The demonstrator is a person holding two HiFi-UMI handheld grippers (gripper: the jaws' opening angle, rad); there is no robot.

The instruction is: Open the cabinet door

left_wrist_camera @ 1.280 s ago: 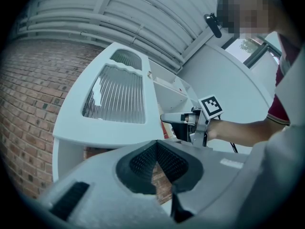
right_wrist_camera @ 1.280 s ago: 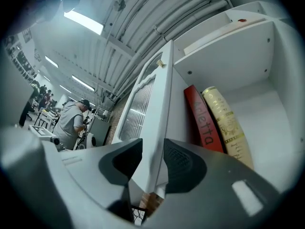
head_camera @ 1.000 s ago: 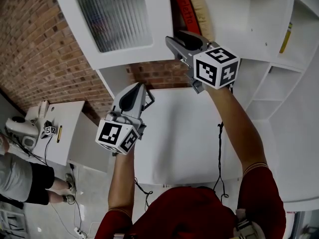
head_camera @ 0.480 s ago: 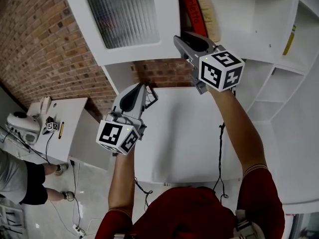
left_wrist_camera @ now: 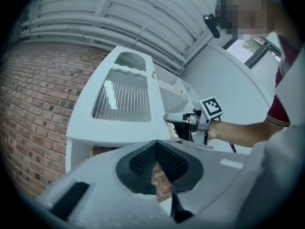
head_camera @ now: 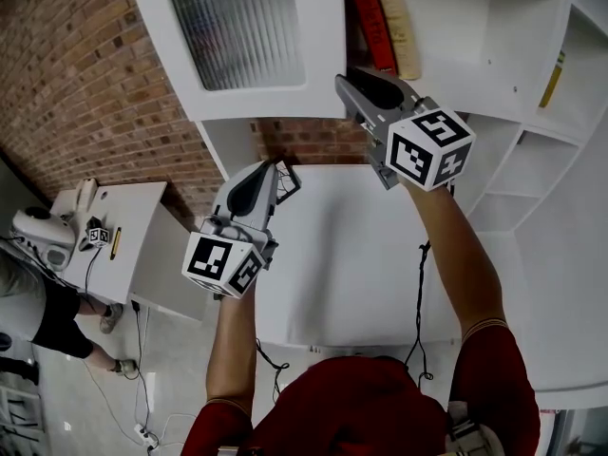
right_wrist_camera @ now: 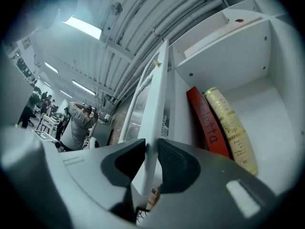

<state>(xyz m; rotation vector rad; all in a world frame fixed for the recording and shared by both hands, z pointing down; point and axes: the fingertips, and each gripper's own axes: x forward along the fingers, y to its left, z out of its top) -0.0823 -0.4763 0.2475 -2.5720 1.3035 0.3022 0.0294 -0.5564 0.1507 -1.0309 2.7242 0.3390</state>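
Pinching the cabinet door (head_camera: 237, 36) edge at twelve o'clock are the right tongs (head_camera: 350, 84), with the left tongs (head_camera: 281, 167) pressed together, empty, at their eight o'clock.

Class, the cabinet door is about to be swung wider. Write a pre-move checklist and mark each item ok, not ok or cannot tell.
1. Grip: right gripper shut on the cabinet door edge: ok.
2. Spare hand: left gripper shut, empty, below the door and apart from it: ok.
3. Contents: red book and beige book inside the shelf, behind the door's edge: ok.
4. Bystander apart from the cabinet: ok.
5. Hinge's remaining travel: cannot tell.
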